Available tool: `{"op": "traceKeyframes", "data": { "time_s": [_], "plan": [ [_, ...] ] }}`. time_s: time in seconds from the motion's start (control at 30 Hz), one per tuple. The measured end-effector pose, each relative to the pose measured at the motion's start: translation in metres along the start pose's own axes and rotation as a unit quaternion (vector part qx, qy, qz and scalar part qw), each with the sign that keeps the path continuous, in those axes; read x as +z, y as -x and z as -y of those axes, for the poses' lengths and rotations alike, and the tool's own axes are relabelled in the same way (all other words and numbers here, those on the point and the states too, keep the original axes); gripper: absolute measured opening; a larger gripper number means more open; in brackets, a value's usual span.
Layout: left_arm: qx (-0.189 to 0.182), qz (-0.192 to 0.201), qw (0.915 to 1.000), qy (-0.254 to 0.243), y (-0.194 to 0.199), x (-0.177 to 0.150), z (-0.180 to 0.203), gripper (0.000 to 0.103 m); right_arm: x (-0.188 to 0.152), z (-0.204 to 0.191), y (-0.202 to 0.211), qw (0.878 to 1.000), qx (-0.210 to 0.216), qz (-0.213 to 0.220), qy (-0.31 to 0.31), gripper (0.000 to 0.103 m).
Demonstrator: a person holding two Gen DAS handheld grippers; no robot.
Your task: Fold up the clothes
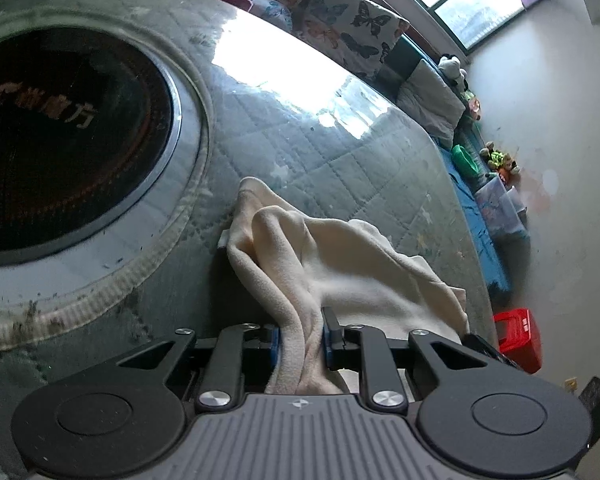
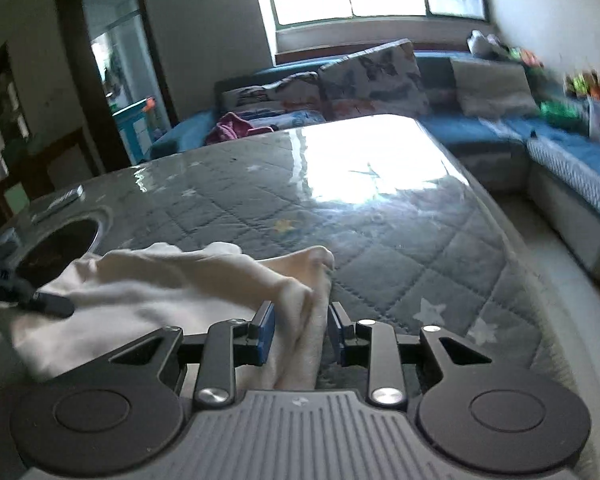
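So at this point we had the cream fleece garment [image 1: 340,264] bunched up on the grey quilted surface under a glossy clear cover [image 1: 340,152], and both tools had hold of it.

Starting on the left: the left tool [image 1: 300,334] was clenched on a thick gathered fold of the fleece, with the fabric squeezed between its blue pads and running back under the body of the tool. From that grip the cloth spread forward and off to the right, so its long run lay across, toward the other hand. Just left of it sat the big round black hotplate with a metal rim [image 1: 60,140] set into the surface, with the cloth's edge just beside its pale border.

Moving right: the right tool [image 2: 300,334] had a fold of the same garment [image 2: 160,284] between its pads, but they looked wider apart and we couldn't really tell if it was pinching or only straddling it. Here the cloth trailed off to the left.

So each hand was at its own end, neither nearer the middle. Any fold would turn on that left-right span between them.

Only the right view showed the left tool's dark finger [image 2: 52,304] poking in over the fleece, plus the blue sofa [image 2: 500,132]. Only the left view showed the red plastic stool [image 1: 518,336] on the floor.
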State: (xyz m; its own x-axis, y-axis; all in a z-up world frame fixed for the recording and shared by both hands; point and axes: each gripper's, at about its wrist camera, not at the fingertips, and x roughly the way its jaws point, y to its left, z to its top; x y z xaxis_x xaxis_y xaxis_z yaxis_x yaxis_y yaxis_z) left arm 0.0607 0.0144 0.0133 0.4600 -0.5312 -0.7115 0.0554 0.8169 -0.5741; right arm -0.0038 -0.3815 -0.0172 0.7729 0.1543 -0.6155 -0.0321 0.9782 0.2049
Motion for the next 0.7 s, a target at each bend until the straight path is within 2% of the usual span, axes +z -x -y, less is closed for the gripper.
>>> {"op": "traceKeyframes", "data": {
  "time_s": [0.2,0.27,0.33,0.53,0.7],
  "plan": [
    [0.014,0.005,0.9996,-0.023,0.000,0.000,0.007,0.021,-0.004,0.006,-0.001,0.999,0.028,-0.001,-0.027,0.029],
    [0.017,0.006,0.9995,-0.027,0.000,0.001,0.009,0.021,-0.005,0.006,0.001,0.999,0.031,0.003,-0.028,0.016],
    [0.020,0.008,0.9992,-0.033,0.001,0.001,0.012,0.021,-0.005,0.005,0.005,0.999,0.029,0.009,-0.031,0.012],
    [0.024,0.027,0.9966,-0.073,0.009,0.002,0.032,0.019,-0.007,0.000,0.021,0.999,0.023,0.034,-0.032,0.010],
    [0.005,0.043,0.9928,-0.111,0.018,0.004,0.059,0.017,-0.004,-0.006,0.048,0.998,0.014,0.066,-0.013,0.009]
  ]
}}
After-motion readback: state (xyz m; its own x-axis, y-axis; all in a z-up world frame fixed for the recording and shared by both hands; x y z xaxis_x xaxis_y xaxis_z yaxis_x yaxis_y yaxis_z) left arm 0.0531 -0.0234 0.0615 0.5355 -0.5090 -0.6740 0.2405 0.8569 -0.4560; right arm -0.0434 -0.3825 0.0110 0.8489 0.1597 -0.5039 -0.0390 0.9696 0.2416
